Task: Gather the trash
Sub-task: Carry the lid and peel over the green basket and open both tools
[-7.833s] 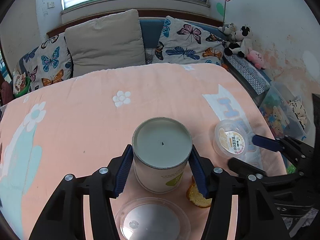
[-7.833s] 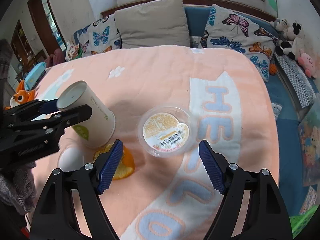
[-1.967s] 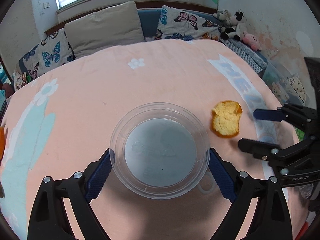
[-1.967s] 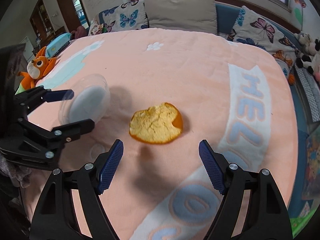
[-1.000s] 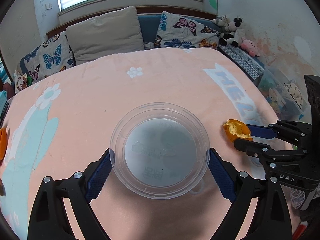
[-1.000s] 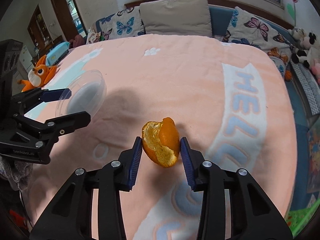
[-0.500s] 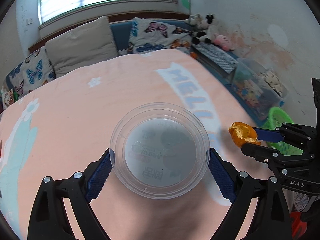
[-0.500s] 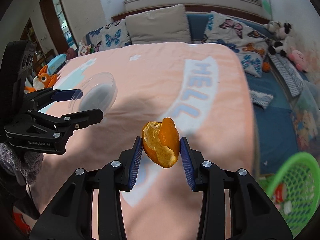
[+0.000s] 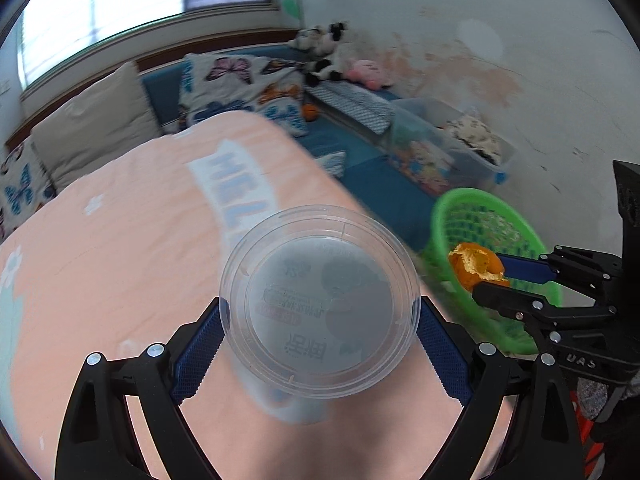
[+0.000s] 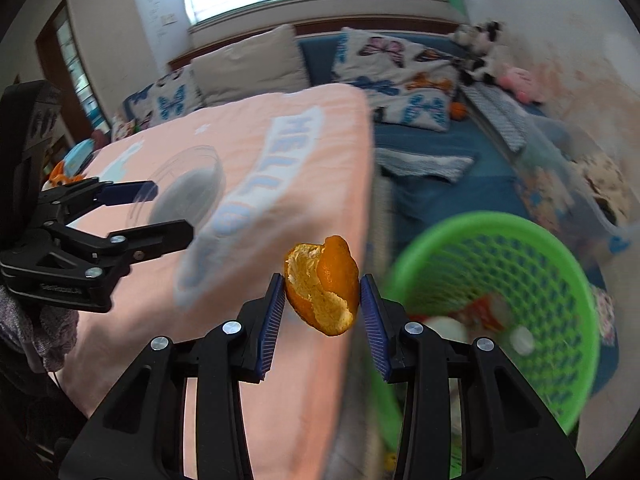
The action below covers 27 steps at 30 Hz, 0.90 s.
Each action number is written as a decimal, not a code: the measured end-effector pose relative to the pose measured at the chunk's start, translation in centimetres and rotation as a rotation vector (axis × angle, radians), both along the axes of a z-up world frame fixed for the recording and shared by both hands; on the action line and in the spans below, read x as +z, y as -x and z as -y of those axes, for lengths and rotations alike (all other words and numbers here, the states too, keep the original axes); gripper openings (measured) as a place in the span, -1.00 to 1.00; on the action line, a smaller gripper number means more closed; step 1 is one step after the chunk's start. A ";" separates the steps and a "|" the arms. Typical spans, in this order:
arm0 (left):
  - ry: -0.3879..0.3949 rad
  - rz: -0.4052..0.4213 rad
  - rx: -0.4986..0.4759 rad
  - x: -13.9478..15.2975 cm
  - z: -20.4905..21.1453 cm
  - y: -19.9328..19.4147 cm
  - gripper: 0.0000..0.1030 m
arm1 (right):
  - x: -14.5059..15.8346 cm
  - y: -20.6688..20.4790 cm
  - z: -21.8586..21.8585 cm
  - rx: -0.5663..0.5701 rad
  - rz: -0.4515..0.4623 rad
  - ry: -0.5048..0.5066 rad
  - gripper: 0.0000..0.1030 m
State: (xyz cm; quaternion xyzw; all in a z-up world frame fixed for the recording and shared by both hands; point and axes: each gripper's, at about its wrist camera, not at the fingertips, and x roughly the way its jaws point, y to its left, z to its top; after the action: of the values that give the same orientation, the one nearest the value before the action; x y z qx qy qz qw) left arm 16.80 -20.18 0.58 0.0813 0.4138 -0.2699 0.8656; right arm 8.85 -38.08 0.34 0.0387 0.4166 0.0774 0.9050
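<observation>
My left gripper (image 9: 319, 320) is shut on a clear round plastic lid (image 9: 320, 300), held in the air over the peach blanket's right edge. The lid also shows in the right wrist view (image 10: 188, 188). My right gripper (image 10: 323, 300) is shut on an orange peel (image 10: 322, 290); the peel (image 9: 476, 266) hangs just left of and above the green mesh trash basket (image 10: 520, 300), which holds some trash. In the left wrist view the basket (image 9: 486, 236) stands on the floor at the right, behind the right gripper (image 9: 490, 278).
The bed with its peach blanket (image 9: 120, 240) fills the left. A blue sofa with butterfly pillows (image 10: 400, 80) and plush toys (image 9: 328, 52) lines the back. A clear storage box (image 9: 448, 148) sits by the wall behind the basket.
Both grippers have swung right, off the bed toward the floor. The green basket has come into full view, and the peel now hangs beside its rim. Both grips are unchanged.
</observation>
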 end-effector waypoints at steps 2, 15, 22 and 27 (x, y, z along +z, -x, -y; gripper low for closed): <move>0.003 0.004 -0.032 0.3 1.7 0.7 0.73 | 0.0 0.8 1.6 -0.033 -0.002 0.004 -0.23; -0.020 -0.007 -0.179 0.6 12.6 3.4 0.73 | -0.1 5.8 10.4 -0.215 0.008 0.005 0.04; -0.029 -0.032 -0.225 0.1 16.0 4.2 0.74 | 0.1 7.5 13.0 -0.265 0.024 -0.009 0.21; -0.023 -0.062 -0.246 -0.4 17.6 4.6 0.74 | 0.1 8.4 14.0 -0.287 0.033 -0.016 0.28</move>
State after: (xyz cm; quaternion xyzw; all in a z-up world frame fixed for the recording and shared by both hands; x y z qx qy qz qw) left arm 12.25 -37.77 0.18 0.1331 0.4305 -0.3715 0.8118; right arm 0.49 -52.07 0.49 0.1038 0.3911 -0.0488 0.9132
